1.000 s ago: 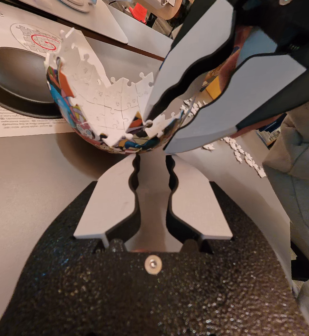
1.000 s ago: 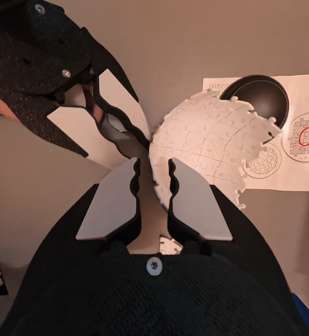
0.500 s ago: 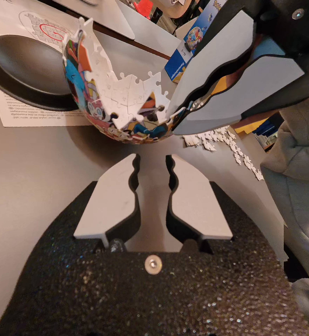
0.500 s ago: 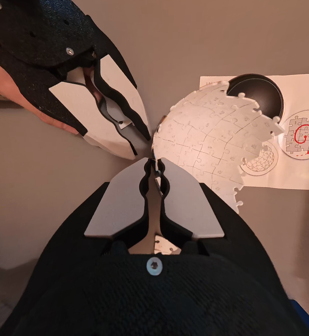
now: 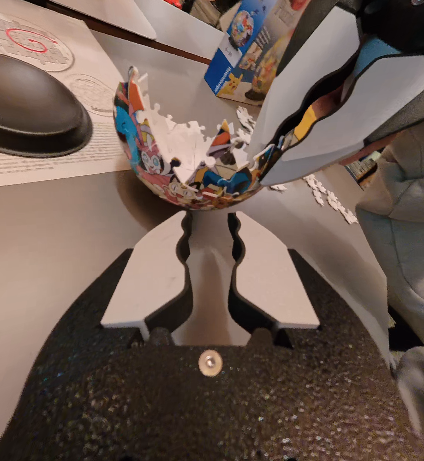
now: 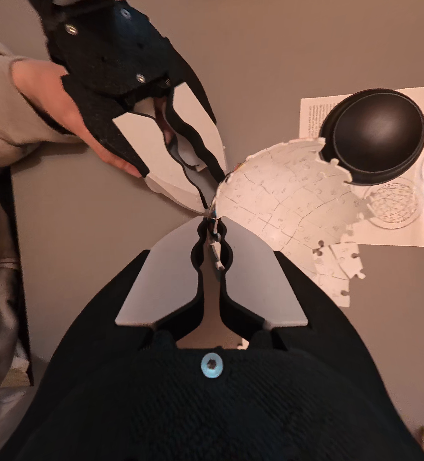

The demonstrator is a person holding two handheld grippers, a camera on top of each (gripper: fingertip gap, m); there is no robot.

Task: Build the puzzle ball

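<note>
The half-built puzzle ball [image 5: 181,162] is an open shell, colourful outside and white inside, tilted on the grey table. In the right wrist view its white inner side [image 6: 280,194] faces me. My right gripper [image 6: 211,220] is shut on the shell's near rim; in the left wrist view it [image 5: 255,172] comes in from the upper right and pinches the shell's right edge. My left gripper [image 5: 208,217] is open and empty, its tips just short of the shell's underside. In the right wrist view it [image 6: 212,192] sits at the shell's left edge.
A black dome-shaped stand [image 5: 26,112] [image 6: 373,134] sits on a printed instruction sheet [image 5: 56,164] behind the shell. A blue puzzle box [image 5: 243,62] stands farther back. Loose white pieces [image 5: 330,199] lie at the right. A person's hand [image 6: 43,99] holds the left gripper.
My right gripper has closed onto the shell's rim. The shell has turned with it and now sits farther from my left gripper, which has stayed open.
</note>
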